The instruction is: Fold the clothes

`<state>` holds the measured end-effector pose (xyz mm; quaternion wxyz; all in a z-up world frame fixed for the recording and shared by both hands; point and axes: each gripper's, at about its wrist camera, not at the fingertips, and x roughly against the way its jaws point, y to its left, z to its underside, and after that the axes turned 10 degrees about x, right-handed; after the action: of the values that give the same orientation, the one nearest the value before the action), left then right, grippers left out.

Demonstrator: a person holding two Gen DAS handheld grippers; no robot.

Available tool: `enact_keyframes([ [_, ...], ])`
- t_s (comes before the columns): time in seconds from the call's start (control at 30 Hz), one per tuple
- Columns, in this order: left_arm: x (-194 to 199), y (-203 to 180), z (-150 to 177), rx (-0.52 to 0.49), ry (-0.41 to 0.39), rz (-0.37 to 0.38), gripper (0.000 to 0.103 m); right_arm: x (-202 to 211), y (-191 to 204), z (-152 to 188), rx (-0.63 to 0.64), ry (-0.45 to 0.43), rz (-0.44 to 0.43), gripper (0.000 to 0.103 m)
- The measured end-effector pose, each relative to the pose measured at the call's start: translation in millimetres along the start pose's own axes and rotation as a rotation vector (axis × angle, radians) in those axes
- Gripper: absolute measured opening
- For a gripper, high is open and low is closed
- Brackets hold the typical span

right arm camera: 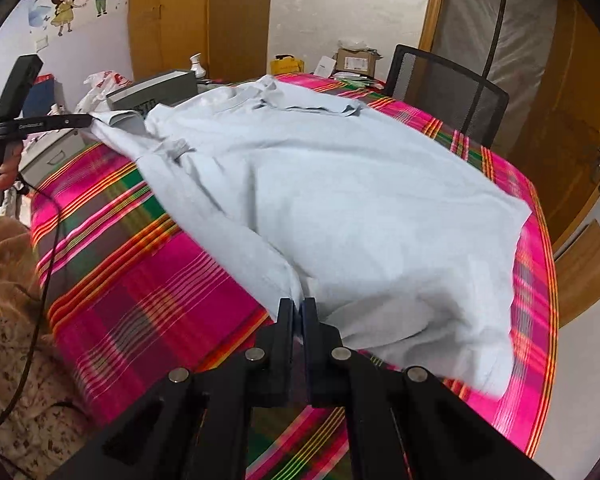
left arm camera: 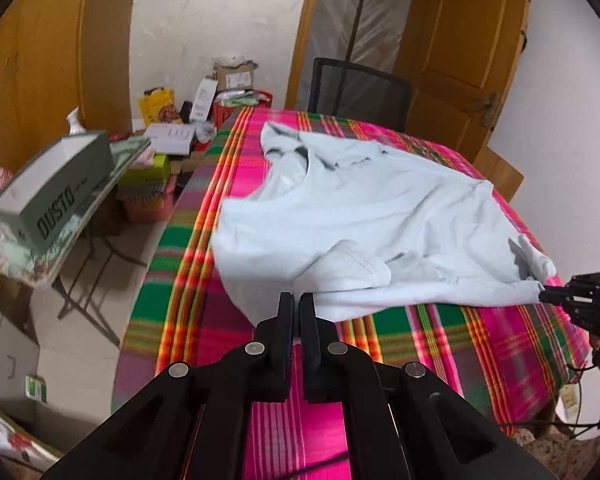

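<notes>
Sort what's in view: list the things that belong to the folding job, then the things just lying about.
Job:
shirt
left gripper
right gripper
plaid cloth

Lying about:
grey box
chair
yellow bag
cardboard box

The right gripper, black with two flat fingers, is pinched closed on a fold of the pale blue cotton shirt, which spreads ahead of it over the pink, green and orange plaid tablecloth. Far to its left, the black left gripper clamps the shirt's other edge, with a black mesh chair ahead to the right.
</notes>
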<state>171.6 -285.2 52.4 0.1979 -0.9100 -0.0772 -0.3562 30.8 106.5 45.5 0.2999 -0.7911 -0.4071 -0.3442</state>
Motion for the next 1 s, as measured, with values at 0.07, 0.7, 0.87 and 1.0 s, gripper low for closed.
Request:
enact_keyframes([
  [0.07, 2, 3, 8, 0.01, 0.008, -0.002, 0.003, 2, 8, 6, 0.001, 0.007, -0.005, 0.005],
  [0.7, 5, 6, 15, 0.049, 0.008, 0.008, 0.006, 18, -13, 34, -0.175, -0.003, 0.036, 0.004],
  [0.87, -9, -9, 7, 0.034, 0.022, 0.011, 0.014, 26, -52, 38, -0.298, -0.028, 0.112, 0.02],
  [1.0, -17, -25, 2, 0.016, 0.029, 0.028, 0.02, 6, -76, 15, -0.395, -0.038, 0.077, 0.032],
])
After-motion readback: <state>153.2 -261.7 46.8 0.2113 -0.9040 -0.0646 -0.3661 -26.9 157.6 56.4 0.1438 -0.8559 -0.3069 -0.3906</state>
